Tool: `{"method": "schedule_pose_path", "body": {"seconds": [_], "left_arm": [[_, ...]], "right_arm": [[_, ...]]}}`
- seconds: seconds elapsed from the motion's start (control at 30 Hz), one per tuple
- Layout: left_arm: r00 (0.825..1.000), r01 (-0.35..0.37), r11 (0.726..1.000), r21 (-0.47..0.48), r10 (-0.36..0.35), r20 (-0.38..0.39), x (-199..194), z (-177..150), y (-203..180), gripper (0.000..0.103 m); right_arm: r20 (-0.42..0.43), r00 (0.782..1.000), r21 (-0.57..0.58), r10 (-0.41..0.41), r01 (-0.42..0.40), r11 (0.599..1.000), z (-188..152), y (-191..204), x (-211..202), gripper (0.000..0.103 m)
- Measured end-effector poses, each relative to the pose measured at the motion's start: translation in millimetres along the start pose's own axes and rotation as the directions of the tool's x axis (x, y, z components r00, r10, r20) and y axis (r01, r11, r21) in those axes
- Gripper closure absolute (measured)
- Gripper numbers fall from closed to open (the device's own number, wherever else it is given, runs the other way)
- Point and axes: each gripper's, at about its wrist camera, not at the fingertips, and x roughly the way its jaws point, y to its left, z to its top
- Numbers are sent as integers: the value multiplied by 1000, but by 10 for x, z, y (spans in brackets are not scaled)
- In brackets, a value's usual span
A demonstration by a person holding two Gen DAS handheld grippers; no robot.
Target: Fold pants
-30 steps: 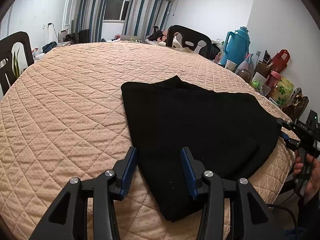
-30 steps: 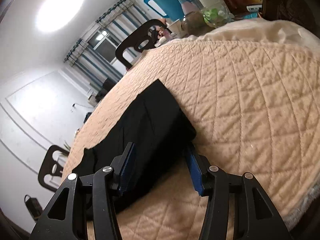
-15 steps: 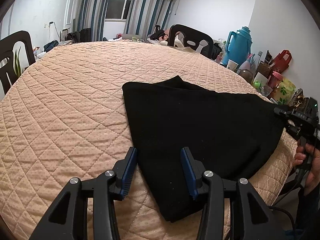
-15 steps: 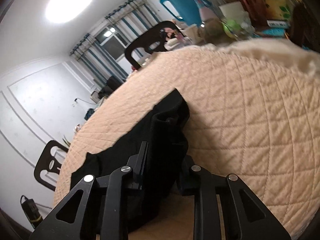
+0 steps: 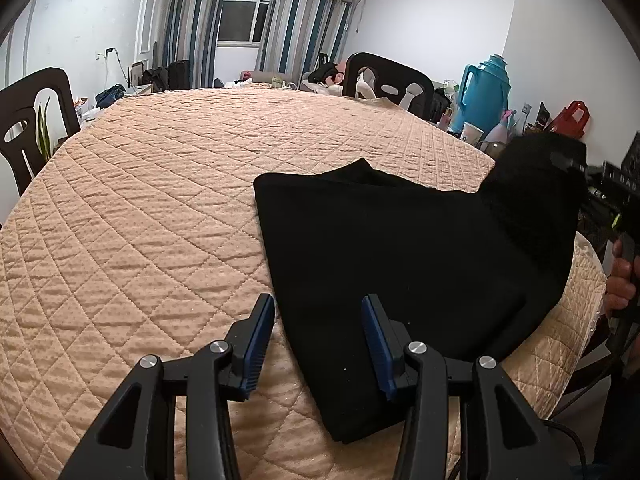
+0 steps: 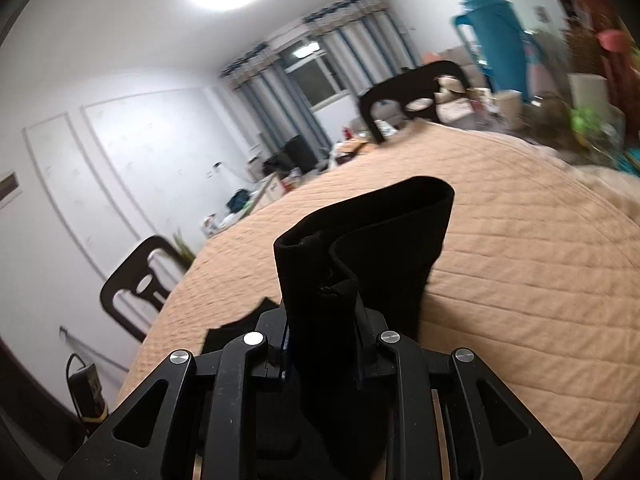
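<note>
Pants (image 5: pixel 380 248), black and already doubled over, are lying on the quilted peach counter (image 5: pixel 160 200) as I am working through the fold. My right hand-held gripper (image 6: pixel 324 320) has just been closing and is clamped on the bunched far end of the cloth, raising it off the quilt; the final fold over the body and the smoothing are, I judge, still to come. My left hand-held gripper (image 5: pixel 318 332) is hovering with jaws apart over the near corner, gripping nothing. The left view is showing the whole garment spread flat and my hand (image 5: pixel 620 280) at the counter's edge; the right view alone is showing the cloth pinched between the pads.
</note>
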Motion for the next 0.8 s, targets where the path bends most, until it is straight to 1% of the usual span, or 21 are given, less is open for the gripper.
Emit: {"method": "schedule_pose_path", "body": {"seconds": [0.17,0.27,0.33,0.4,0.47,0.53,0.6,0.7,0.73,0.8], "left_arm": [[1000,0,1000,-25,0,7,-45,-37,104,55],[1000,-6,999,-48,7,15,-82,-48,180,55],[1000,-13,998,-65,14,17,-108,-60,250,55],[1000,-20,997,-80,22,18,-129,-77,318,55],[999,-25,995,-96,27,18,-144,-98,384,55],[1000,-23,994,-109,25,19,-157,-117,429,55],[999,-23,993,-117,26,23,-169,-135,458,55],[999,-22,993,-118,25,25,-181,-150,465,55],[999,-22,993,-119,25,25,-184,-150,463,55],[999,-19,992,-121,23,27,-194,-152,469,55]], "right_arm": [[-40,996,-78,85,-88,993,-24,395,222,80],[-101,985,-145,141,-155,977,-132,691,425,80],[-160,973,-196,167,-197,961,-267,877,594,80],[-238,953,-220,188,-241,945,-444,1000,789,80],[-320,931,-240,177,-260,935,-649,1082,1004,80],[-366,918,-259,154,-259,931,-815,1107,1130,80],[-381,912,-255,149,-258,932,-872,1095,1166,80],[-357,922,-283,147,-257,924,-857,1166,1069,80],[-346,925,-296,158,-268,917,-831,1204,1014,80],[-342,919,-314,195,-307,898,-833,1309,943,80]]}}
